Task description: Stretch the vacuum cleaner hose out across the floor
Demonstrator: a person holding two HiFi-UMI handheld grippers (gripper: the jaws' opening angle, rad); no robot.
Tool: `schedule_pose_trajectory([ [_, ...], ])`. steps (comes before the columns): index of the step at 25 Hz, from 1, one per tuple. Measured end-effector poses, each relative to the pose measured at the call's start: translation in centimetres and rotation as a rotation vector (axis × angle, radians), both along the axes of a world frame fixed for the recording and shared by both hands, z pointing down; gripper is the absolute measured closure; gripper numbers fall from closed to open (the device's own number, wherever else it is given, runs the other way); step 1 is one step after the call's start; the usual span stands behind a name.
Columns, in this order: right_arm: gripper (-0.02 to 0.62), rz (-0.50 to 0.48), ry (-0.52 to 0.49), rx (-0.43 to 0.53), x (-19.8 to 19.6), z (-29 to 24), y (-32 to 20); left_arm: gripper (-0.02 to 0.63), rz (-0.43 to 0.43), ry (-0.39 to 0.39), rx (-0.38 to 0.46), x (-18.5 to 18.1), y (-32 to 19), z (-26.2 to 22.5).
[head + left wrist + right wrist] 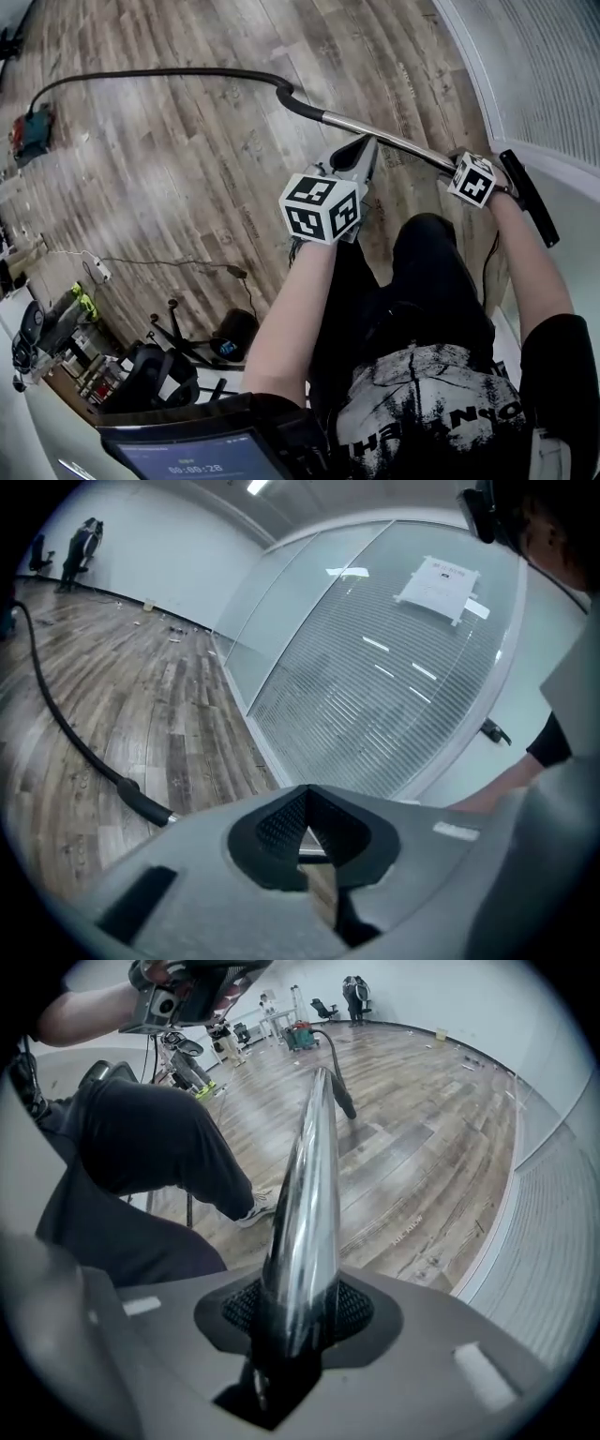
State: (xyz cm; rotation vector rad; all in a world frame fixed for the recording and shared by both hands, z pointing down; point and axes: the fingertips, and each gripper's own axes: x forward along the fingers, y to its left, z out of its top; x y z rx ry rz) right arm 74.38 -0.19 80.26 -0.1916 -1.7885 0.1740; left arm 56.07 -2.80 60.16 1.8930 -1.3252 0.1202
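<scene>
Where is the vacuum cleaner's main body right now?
Head view, far upper left: the vacuum body sits on the wood floor at the end of the black hose, away from the metal tube in the right gripper.

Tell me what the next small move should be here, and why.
Probably draw the metal wand a little further from the vacuum cleaner with the right claw, which is clamped on it. The hose lies in a curve across the floor rather than straight, and the left claw is shut on nothing, so the pull falls to the right.
</scene>
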Motion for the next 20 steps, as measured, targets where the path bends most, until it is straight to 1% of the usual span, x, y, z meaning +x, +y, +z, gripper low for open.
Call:
schedule_pose_trajectory([
  [4, 0.455, 0.021, -0.033, 0.030, 1.8, 7.0, -0.3, 0.607, 0.013, 0.008, 0.046, 0.5, -1.1, 4.0],
  [8, 0.454, 0.009, -0.092, 0.081, 2.5, 13.8, -0.8, 0.607, 0.052, -0.048, 0.074, 0.7, -1.8, 8.9],
  [10, 0.454, 0.002, -0.114, 0.096, 3.6, 17.3, -0.6, 0.606, 0.058, -0.042, 0.092, 1.0, -2.0, 10.8],
  [13, 0.454, -0.018, -0.150, 0.121, 5.1, 21.9, -0.3, 0.607, 0.041, -0.032, 0.122, 1.4, -1.8, 12.4],
  [17, 0.454, -0.054, -0.184, 0.138, 7.6, 26.5, 0.5, 0.607, 0.030, -0.077, 0.135, 2.7, -1.0, 13.9],
  [20, 0.454, -0.056, -0.207, 0.138, 9.0, 29.5, 0.8, 0.606, 0.025, -0.114, 0.137, 4.0, -0.2, 14.9],
])
